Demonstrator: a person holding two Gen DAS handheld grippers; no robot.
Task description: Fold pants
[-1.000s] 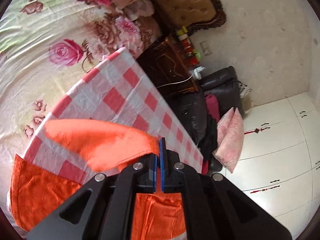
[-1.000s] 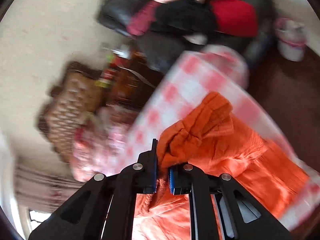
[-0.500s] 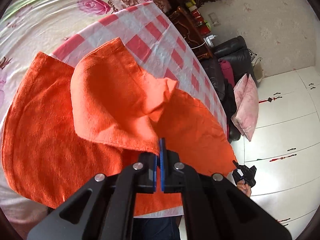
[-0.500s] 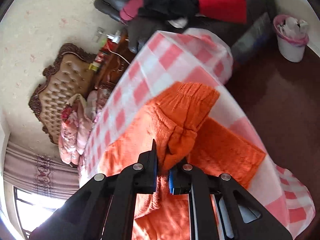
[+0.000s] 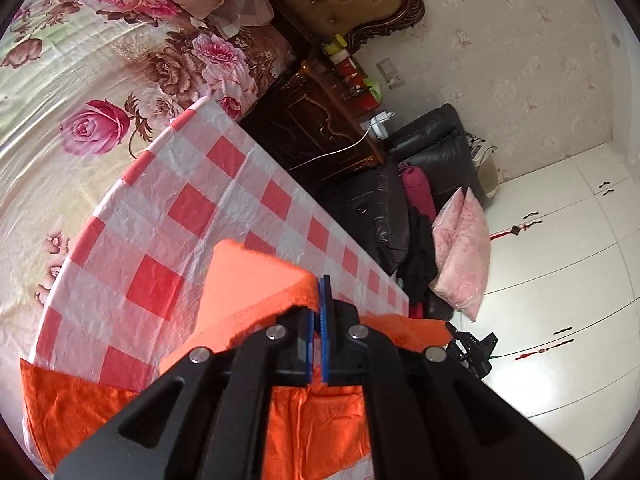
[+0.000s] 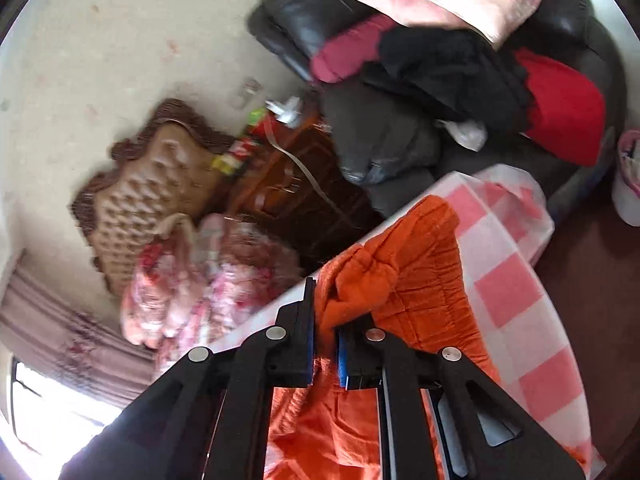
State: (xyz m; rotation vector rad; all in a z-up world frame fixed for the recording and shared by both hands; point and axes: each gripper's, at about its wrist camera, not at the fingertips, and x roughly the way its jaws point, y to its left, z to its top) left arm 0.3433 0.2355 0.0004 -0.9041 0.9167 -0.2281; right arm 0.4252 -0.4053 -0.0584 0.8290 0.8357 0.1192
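Two grippers each pinch the orange pants (image 5: pixel 256 280); the left gripper (image 5: pixel 319 322) has its blue pads pressed together on a lifted corner, and the right gripper (image 6: pixel 325 344) clamps a thicker bunch at the gathered waistband (image 6: pixel 404 264). Most of the cloth lies below and behind both tools, on the near part of the checked tablecloth (image 5: pixel 172 216); bare checks run on to the far edge, so the fold probably carries forward, neither hand clearly nearer; the garment's long axis and its legs are hidden; the right view is blurred.
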